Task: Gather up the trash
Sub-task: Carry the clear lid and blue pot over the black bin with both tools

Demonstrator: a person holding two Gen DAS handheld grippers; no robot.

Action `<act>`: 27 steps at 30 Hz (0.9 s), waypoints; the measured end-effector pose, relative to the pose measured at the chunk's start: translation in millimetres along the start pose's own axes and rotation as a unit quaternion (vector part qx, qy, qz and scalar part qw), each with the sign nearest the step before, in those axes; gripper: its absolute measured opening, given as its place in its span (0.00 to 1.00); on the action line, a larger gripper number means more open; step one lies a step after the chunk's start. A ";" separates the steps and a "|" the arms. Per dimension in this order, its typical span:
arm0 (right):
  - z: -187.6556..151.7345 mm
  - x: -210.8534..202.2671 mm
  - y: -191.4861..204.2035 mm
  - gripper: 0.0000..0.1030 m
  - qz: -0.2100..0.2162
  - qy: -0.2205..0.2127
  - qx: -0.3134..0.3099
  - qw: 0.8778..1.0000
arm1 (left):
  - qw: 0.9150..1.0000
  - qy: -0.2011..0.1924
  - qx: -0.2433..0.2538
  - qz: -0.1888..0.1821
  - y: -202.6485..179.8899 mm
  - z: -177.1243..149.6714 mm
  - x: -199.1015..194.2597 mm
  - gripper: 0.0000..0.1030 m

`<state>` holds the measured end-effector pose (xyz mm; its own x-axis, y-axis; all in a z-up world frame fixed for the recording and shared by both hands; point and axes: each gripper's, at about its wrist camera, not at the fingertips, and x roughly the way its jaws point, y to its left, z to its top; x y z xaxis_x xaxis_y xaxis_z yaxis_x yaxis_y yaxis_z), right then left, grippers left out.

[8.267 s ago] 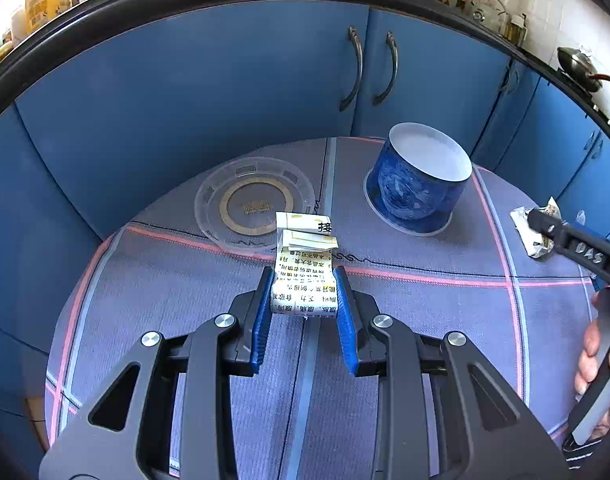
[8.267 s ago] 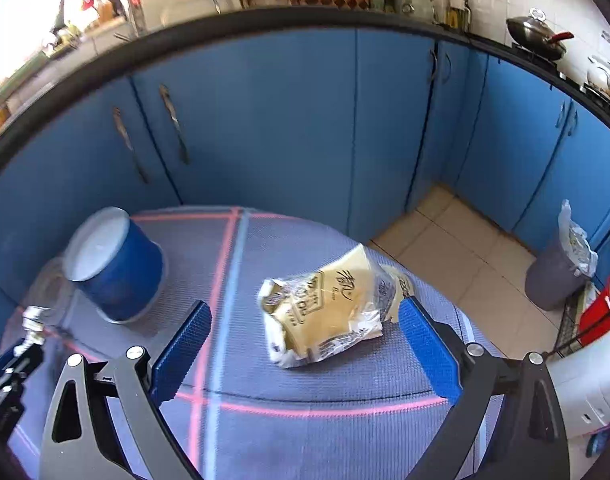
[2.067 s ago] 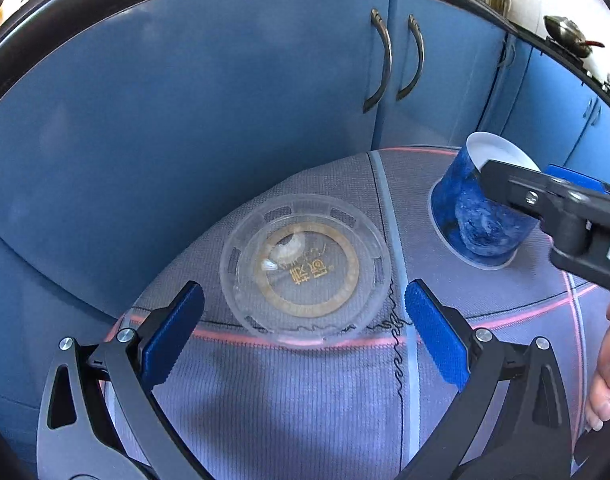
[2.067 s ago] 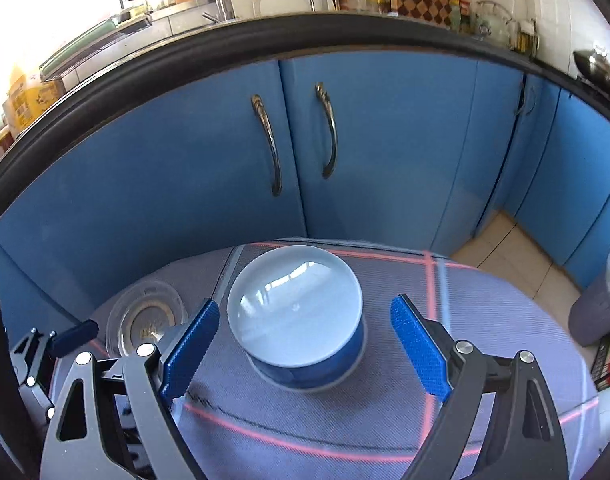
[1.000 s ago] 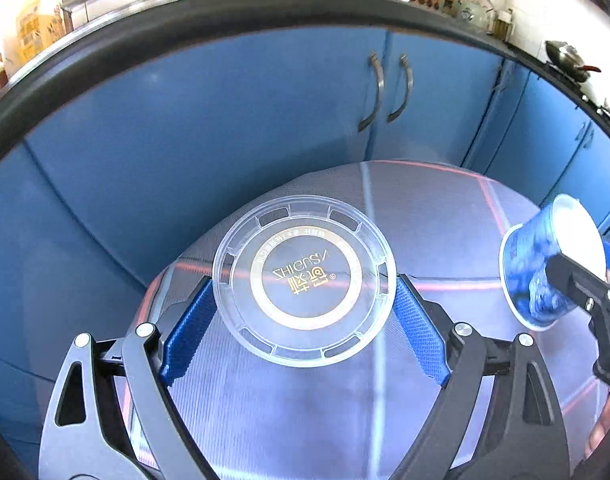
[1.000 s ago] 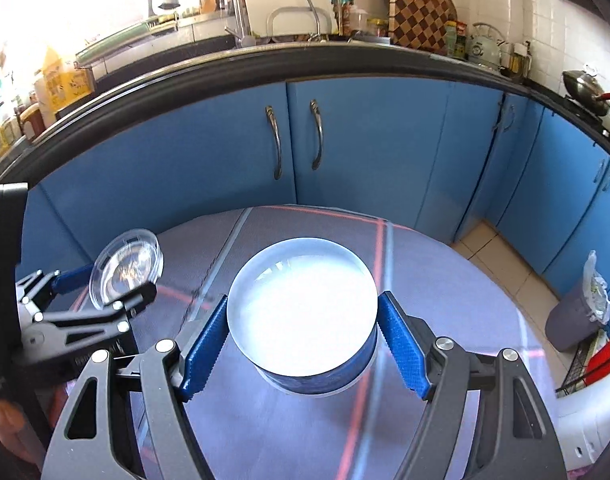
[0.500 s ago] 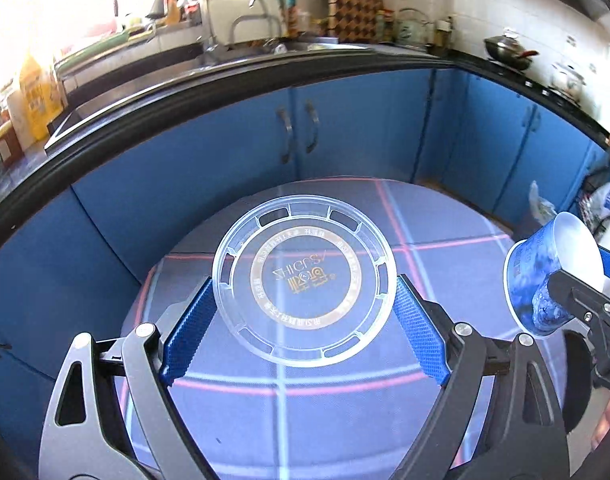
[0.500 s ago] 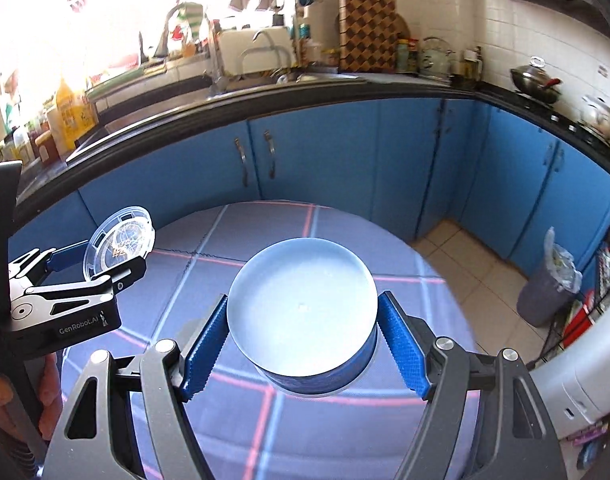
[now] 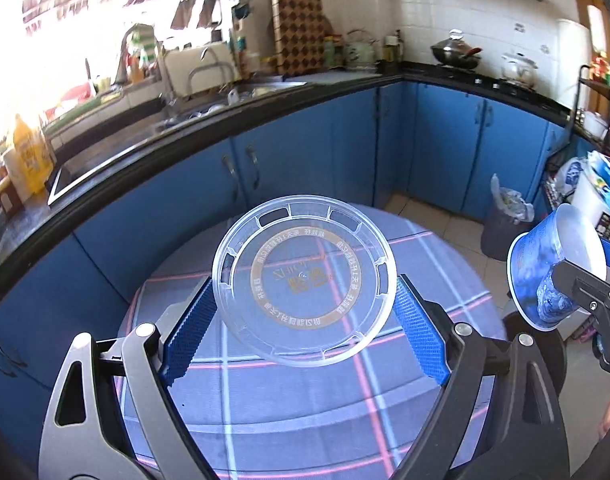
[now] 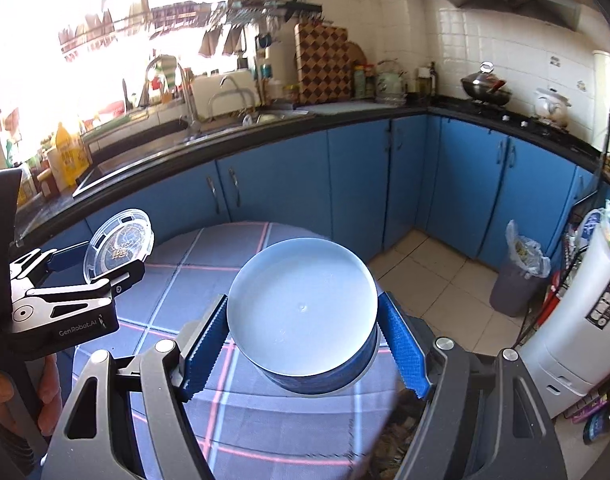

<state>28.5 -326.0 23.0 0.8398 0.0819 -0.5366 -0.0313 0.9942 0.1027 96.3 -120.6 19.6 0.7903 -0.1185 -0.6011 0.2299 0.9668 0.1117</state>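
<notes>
The clear plastic lid (image 9: 305,280) sits clamped by its rim between the blue pads of the left tool (image 9: 303,328), lifted above the checked cloth of the round surface (image 9: 289,412). The blue paper cup (image 10: 305,320), its white mouth facing the camera, is gripped between the pads of the right tool (image 10: 303,344), also above the surface. A lined bin (image 10: 517,276) stands on the floor, well apart to the right.
</notes>
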 end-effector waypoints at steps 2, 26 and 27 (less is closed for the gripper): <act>-0.4 -11.7 -4.7 0.70 0.000 -0.008 0.003 1.000 | 1.000 -0.007 0.007 -0.001 -7.7 1.7 -7.5 0.84; -29.0 -71.5 -117.4 0.70 -0.065 -0.044 0.079 0.994 | 0.991 -0.039 0.114 -0.056 -162.8 20.1 -34.3 0.84; -29.8 -70.8 -121.7 0.70 -0.065 -0.043 0.083 0.993 | 0.991 -0.038 0.118 -0.058 -169.9 20.4 -32.2 0.84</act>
<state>-43.3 -450.7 23.5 0.8747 -0.0602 -0.4809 0.1644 0.9703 0.1775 43.4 -285.7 36.1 0.7892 -0.2512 -0.5604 0.4409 0.8670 0.2323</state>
